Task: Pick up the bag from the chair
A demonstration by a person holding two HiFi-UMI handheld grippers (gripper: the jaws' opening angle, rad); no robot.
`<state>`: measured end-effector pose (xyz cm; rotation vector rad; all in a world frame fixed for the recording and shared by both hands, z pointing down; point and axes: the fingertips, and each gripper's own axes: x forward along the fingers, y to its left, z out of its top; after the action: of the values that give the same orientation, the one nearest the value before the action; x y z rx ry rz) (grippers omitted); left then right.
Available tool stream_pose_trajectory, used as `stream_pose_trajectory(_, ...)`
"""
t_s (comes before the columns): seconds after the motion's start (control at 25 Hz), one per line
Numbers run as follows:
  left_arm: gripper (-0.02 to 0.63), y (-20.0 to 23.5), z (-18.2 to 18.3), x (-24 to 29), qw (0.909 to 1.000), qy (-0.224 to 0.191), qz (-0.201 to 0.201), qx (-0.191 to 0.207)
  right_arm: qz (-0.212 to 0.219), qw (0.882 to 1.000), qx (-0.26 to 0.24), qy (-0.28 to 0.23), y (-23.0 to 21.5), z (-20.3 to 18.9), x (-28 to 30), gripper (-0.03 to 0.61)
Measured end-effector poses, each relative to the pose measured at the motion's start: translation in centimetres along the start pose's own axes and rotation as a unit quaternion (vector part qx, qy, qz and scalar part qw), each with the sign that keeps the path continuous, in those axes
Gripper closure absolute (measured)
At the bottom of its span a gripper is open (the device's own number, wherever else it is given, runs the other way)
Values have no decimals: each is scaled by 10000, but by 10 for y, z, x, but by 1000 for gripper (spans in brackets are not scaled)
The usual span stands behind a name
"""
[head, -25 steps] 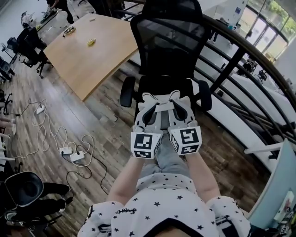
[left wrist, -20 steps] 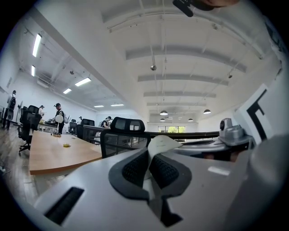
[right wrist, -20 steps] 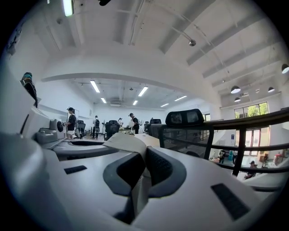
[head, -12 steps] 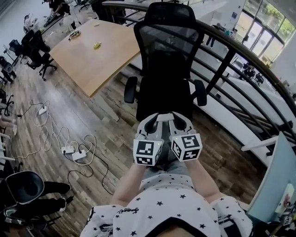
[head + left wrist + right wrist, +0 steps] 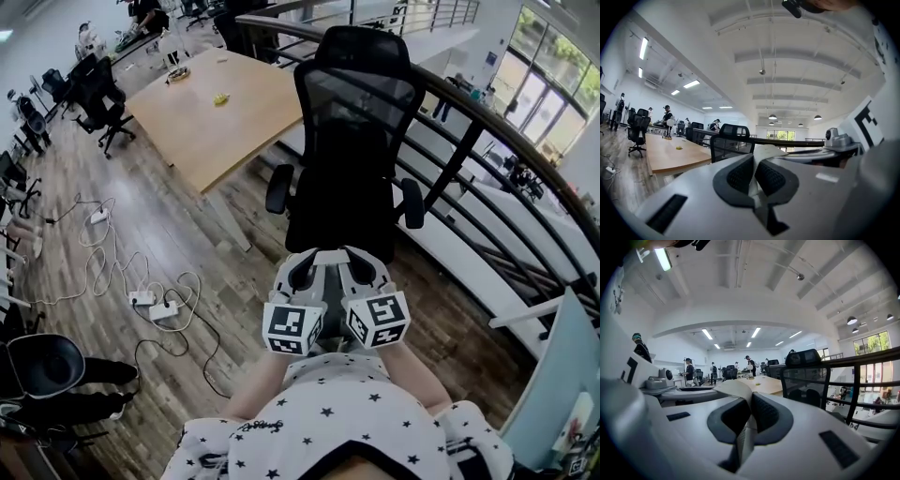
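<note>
Pinching bag strap [image 5: 762, 153], pads [image 5: 737, 176] appear only in gripper views.

Lighting: bright, even; ceiling strips [image 5: 691, 84], daylight from windows [image 5: 544, 84]. Shadows soft. Gripper views: fisheye bend, black corners; left gripper [image 5: 754, 171], right gripper [image 5: 749, 413] blurred up close. Head view: edges curved.

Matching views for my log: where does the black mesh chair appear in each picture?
Head view: the chair stands upper centre.
Left gripper view: the chair shows left of centre.
Right gripper view: the chair shows right of centre.
Shared landmark: the wooden table, left of the chair in all three.
</note>
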<state>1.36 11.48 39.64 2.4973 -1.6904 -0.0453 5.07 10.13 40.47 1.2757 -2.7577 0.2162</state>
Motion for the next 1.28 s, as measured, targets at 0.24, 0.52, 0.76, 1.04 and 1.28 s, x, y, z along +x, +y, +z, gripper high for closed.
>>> stream_pose_trajectory(0.24, 600, -5, 11, -3, 9999, -155, 6, -7, -10, 9999, -91, -119, 3, 11, -8, 581)
stream_pose_trajectory(0.52, 600, -10, 24, -2, 9996, -250, -94, -24, -55, 9997, -159, -167, 1, 23, -12, 581)
stream_pose_trajectory(0.76, 600, -9, 19, -5, 9997, -146, -117, -158, 6, 9999, -115, -82, 6, 17, -12, 581)
stream_pose_trajectory(1.04, 600, -5, 21, -13, 9997, -140, -87, -161, 78, 9999, -88, -90, 15, 17, -10, 581)
stream_pose_trajectory(1.28, 600, -2, 21, -17, 9996, -124, -125, -221, 138, 9999, -3, -71, 20, 17, -10, 581)
